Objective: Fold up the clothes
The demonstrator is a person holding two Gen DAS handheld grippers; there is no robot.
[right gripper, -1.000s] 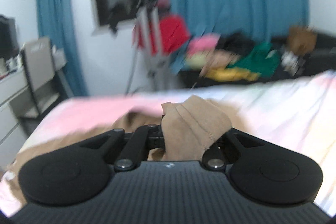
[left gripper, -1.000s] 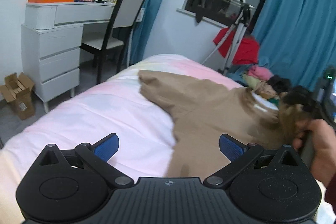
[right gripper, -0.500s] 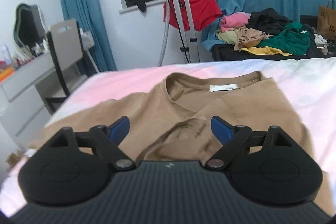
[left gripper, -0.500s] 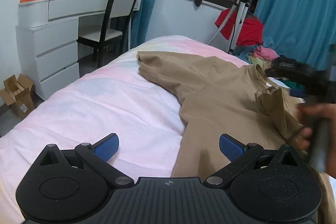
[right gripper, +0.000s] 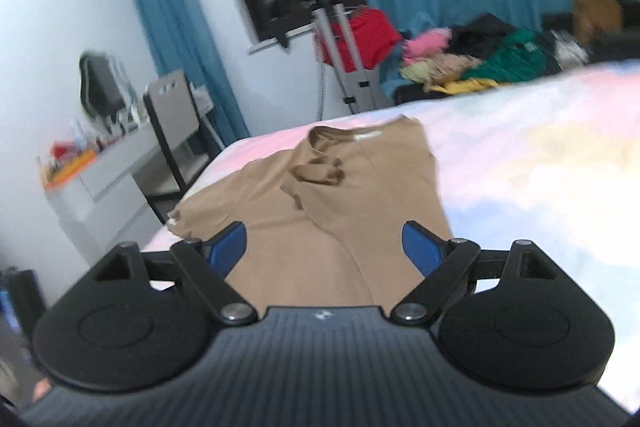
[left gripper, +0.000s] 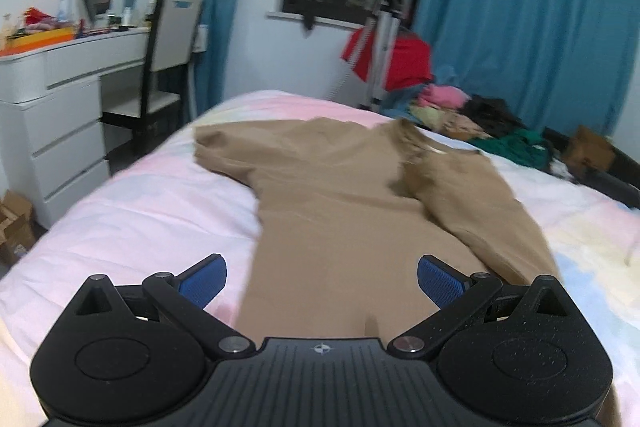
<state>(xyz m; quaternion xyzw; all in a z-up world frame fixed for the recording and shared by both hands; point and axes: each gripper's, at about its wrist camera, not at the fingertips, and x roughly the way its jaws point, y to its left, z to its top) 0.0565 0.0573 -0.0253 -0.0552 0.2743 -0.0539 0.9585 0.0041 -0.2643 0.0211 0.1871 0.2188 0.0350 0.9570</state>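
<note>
A tan T-shirt (left gripper: 328, 195) (right gripper: 320, 219) lies spread on the pink pastel bed (left gripper: 152, 211) (right gripper: 540, 163), collar at the far end. Its right side and sleeve (left gripper: 476, 203) are folded inward over the body; the left sleeve (left gripper: 224, 147) still lies flat out to the side. My left gripper (left gripper: 322, 279) hovers open over the shirt's near hem, blue pads wide apart, nothing between them. My right gripper (right gripper: 324, 245) is also open above the shirt's lower part, holding nothing.
A white dresser (left gripper: 52, 115) and a chair (left gripper: 168, 59) stand left of the bed. Beyond the far end are a tripod stand with a red garment (left gripper: 392, 59) and a pile of clothes (left gripper: 480, 123) before blue curtains. A cardboard box (left gripper: 12, 223) sits on the floor.
The right gripper, shut on the tan sleeve a second ago, has let it go over the shirt body and pulled back. The left gripper stayed open, its view shifting slightly.
</note>
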